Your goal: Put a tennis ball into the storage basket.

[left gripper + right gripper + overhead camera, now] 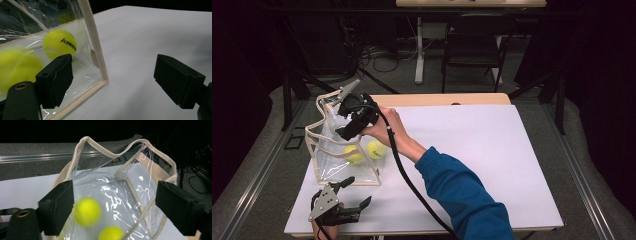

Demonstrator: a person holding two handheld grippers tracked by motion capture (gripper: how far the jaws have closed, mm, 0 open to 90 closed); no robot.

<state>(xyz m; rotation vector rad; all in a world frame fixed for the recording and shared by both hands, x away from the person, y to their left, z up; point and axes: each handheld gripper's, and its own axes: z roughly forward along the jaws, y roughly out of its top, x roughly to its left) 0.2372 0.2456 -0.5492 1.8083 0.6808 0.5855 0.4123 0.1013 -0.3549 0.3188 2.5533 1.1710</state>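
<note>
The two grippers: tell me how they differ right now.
The right gripper is raised over the mouth of the clear bag; the left gripper sits low by the bag's near bottom corner. The right looks down at two tennis balls inside; the left sees one sideways through the plastic. Both have open jaws holding nothing.

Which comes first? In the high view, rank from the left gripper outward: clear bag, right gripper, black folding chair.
1. Clear bag: just beyond the left gripper, at the table's left.
2. Right gripper: farther back, above the bag's mouth.
3. Black folding chair: on the floor past the table's far edge.
</note>
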